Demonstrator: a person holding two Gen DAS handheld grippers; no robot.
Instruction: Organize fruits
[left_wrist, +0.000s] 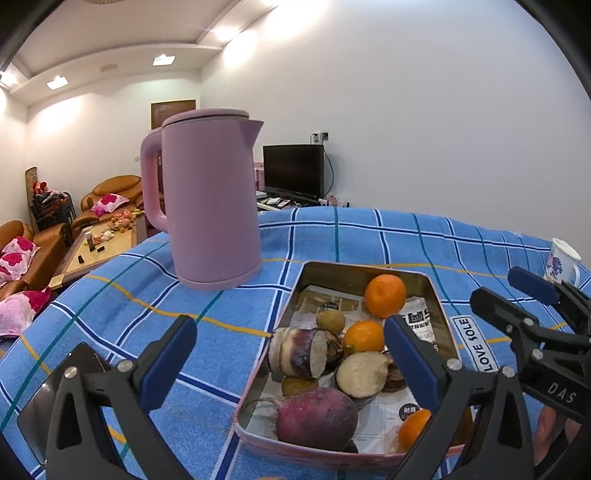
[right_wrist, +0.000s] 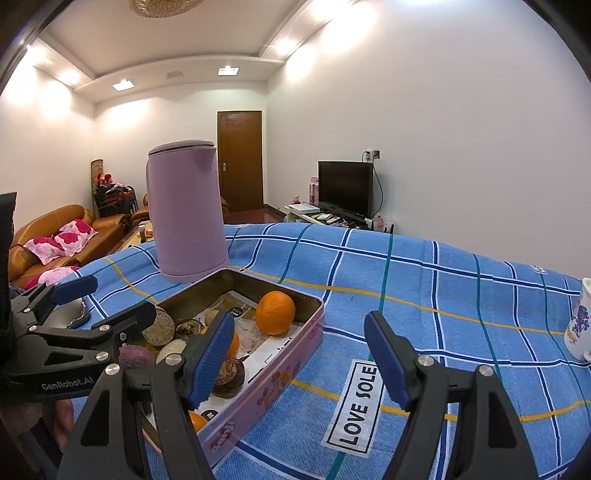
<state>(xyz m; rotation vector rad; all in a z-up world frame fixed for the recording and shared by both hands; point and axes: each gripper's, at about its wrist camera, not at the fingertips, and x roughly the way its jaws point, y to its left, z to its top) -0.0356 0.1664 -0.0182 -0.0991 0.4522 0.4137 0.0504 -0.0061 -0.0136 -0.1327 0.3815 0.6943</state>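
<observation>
Both tongs, left (left_wrist: 291, 363) and right (right_wrist: 299, 360), are being held apart and empty over the tin (left_wrist: 441, 306), where one orange (left_wrist: 385, 295) should be gripped gently.

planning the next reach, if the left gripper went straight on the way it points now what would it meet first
Probably the cut purple-skinned root at the near left of the tin, which sits between the open jaws of the left gripper. Beyond it lies a small orange. Depth is uncertain in the fisheye view.
</observation>
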